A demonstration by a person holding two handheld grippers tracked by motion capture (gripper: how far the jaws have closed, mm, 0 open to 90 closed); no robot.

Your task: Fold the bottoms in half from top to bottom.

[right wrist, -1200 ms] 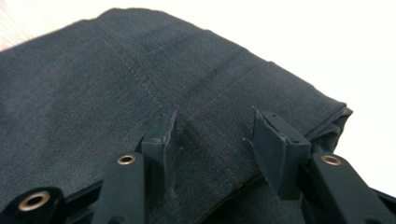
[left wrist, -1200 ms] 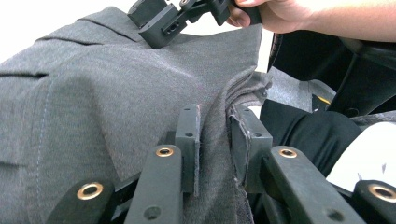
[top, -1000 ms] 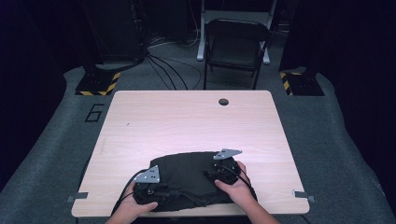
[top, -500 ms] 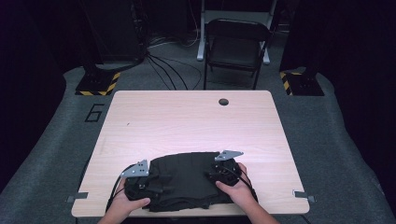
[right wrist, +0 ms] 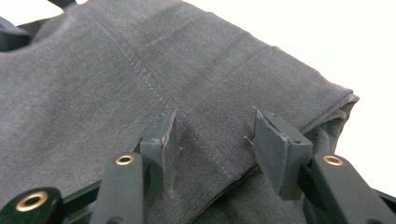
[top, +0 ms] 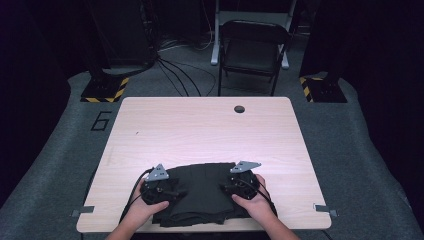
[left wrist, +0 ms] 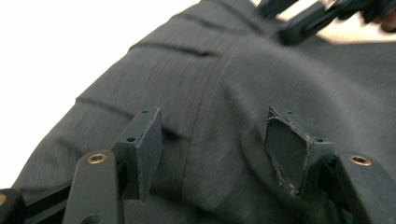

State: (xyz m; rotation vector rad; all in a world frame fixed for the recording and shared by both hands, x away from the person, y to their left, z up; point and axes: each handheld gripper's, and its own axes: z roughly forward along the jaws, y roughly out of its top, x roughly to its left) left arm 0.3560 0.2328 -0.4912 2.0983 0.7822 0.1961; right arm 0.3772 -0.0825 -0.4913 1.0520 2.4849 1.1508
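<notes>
A dark grey folded garment [top: 202, 195] lay at the near edge of the light wooden table [top: 200, 130], between the person's 2 hands. The left gripper [top: 172, 192] sat at the garment's left side and the right gripper [top: 227, 188] at its right, each pointing inward over the cloth.

In the left gripper view the 2 jaws stood well spread above the garment [left wrist: 224, 93], which lay rumpled under them and not pinched; they had just been opening. The other gripper's black jaws showed blurred at the top right of that view. In the right gripper view the jaws stood apart over the garment's [right wrist: 140, 74] folded edge, with a stitched seam running between them; the pads did not press on the fabric, and layered folds showed at the right corner.

Nothing stood between the grippers and the cloth. The rest of the tabletop was bare apart from a round cable hole [top: 239, 109] near the far edge. Beyond the table stood a black folding chair [top: 252, 50], loose cables [top: 175, 70] on the grey floor, and 2 stand bases marked with yellow-and-black hazard stripes [top: 105, 92]. A numeral 6 [top: 101, 120] was marked on the floor mat left of the table.
</notes>
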